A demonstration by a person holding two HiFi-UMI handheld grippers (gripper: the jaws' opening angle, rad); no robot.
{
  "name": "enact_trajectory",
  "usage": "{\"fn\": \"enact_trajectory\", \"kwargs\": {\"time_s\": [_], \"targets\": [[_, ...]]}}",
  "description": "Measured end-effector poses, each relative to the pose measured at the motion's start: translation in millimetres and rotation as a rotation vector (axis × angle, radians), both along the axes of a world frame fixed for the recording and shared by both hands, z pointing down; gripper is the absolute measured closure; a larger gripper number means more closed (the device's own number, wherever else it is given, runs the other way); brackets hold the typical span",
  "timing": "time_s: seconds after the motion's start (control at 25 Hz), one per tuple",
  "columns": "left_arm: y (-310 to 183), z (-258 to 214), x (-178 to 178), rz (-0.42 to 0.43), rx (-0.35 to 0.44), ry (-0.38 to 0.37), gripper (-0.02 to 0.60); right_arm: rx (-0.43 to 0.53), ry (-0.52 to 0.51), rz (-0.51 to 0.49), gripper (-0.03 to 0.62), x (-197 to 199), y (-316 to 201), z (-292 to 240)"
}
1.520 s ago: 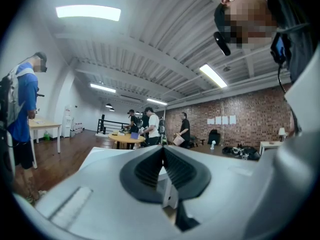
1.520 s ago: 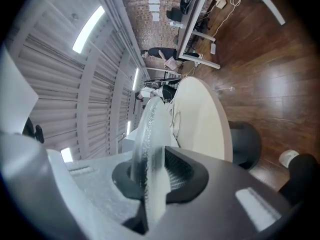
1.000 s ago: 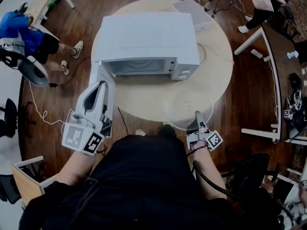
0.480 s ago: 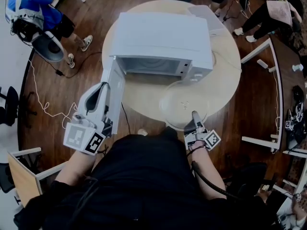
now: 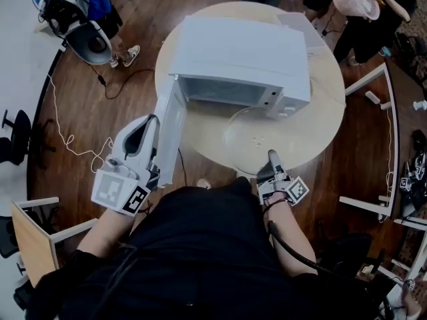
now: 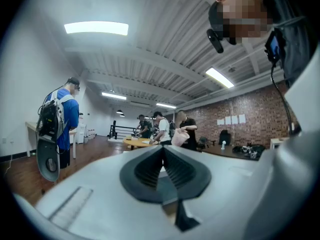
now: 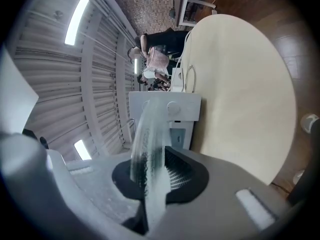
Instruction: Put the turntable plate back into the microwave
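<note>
The white microwave (image 5: pixel 240 49) stands on the round table (image 5: pixel 320 125) with its door (image 5: pixel 170 122) swung open to the left. My right gripper (image 5: pixel 271 156) is shut on the near rim of the clear glass turntable plate (image 5: pixel 250 139), which hangs flat over the table just in front of the microwave's control panel. In the right gripper view the plate (image 7: pixel 147 134) runs edge-on between the pads of the right gripper (image 7: pixel 152 176), with the microwave (image 7: pixel 167 111) ahead. My left gripper (image 5: pixel 142 121) sits just left of the door, shut and holding nothing; the left gripper (image 6: pixel 162 159) faces the room.
A white box (image 5: pixel 293 22) lies on the table behind the microwave. A person with a backpack (image 5: pixel 73 12) stands at top left, others at top right. A wooden chair (image 5: pixel 37 235) is at lower left, white desk frames (image 5: pixel 373 112) at right, and a cable (image 5: pixel 67 139) trails on the floor.
My right gripper has carried the plate closer to the microwave front and leftward toward its opening. The left gripper has shifted slightly, staying beside the open door.
</note>
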State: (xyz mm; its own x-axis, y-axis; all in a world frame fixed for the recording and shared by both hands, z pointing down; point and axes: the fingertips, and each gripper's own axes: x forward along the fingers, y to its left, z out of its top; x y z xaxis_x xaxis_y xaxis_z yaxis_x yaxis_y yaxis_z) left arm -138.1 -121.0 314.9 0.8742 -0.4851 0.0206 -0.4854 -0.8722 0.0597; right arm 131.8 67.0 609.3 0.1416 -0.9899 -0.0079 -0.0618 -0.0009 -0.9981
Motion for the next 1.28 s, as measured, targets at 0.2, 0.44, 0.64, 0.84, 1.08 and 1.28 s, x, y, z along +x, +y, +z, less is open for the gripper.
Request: {"fn": "enact_trajectory", "kwargs": {"time_s": [0.2,0.44,0.64,0.84,1.08,1.28], "targets": [[-3,2,-9,0.006,-0.007,0.012,0.574,0.026,0.008,-0.033,0.562,-12,-13,-15],[-6,5,-22,0.008,-0.019,0.027,0.574,0.045,0.034,-0.065,0.562,-20,-26,-28],[-10,14,-34,-0.012,-0.035,0.026,0.574,0.062,0.026,-0.079,0.561,-27,-36,-34],[-18,12,-37,-0.039,-0.036,0.019,0.574,0.076,0.0,-0.112,0.561,-34,-55,-38],[-24,9,-37,-0.083,-0.046,-0.005,0.574,0.078,-0.02,-0.166,0.56,-34,-77,-36],[-31,5,-33,-0.129,-0.038,-0.012,0.574,0.072,-0.03,-0.2,0.56,-34,-97,-30]]}}
